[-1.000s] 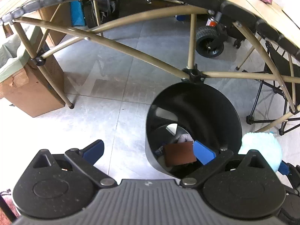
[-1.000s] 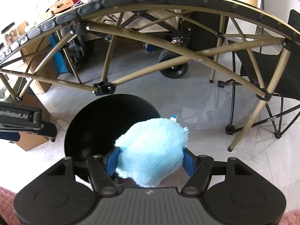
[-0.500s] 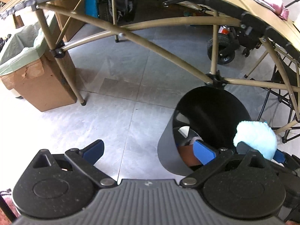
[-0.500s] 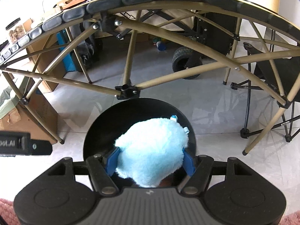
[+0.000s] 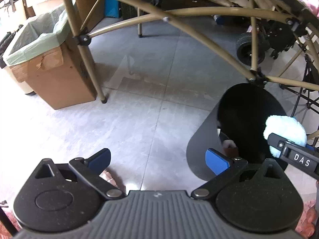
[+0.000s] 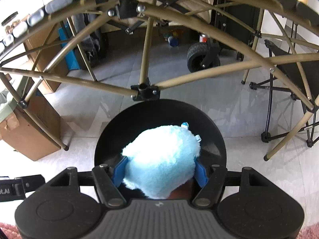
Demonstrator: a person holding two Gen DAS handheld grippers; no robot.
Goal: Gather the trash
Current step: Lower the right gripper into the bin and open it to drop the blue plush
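Observation:
A pale blue fluffy ball (image 6: 159, 157) is pinched between the blue pads of my right gripper (image 6: 160, 171), which is shut on it. The ball hangs over the open mouth of a round black bin (image 6: 137, 119) standing on the tiled floor. In the left wrist view the same ball (image 5: 283, 131) shows above the bin (image 5: 201, 139) at the right, and brown and pale scraps (image 5: 229, 146) lie inside the bin. My left gripper (image 5: 158, 159) is open over bare floor to the left of the bin, with nothing between its fingers.
Tan legs and braces of a folding table (image 5: 89, 65) span the floor behind the bin. A cardboard box with a green liner (image 5: 49, 75) stands at the left. A black wheeled cart (image 5: 249, 49) and a folding chair (image 6: 289, 63) sit at the back right.
My left gripper has slid left, away from the bin, which now lies beyond its right finger. My right gripper carried the fluffy ball further over the bin's mouth.

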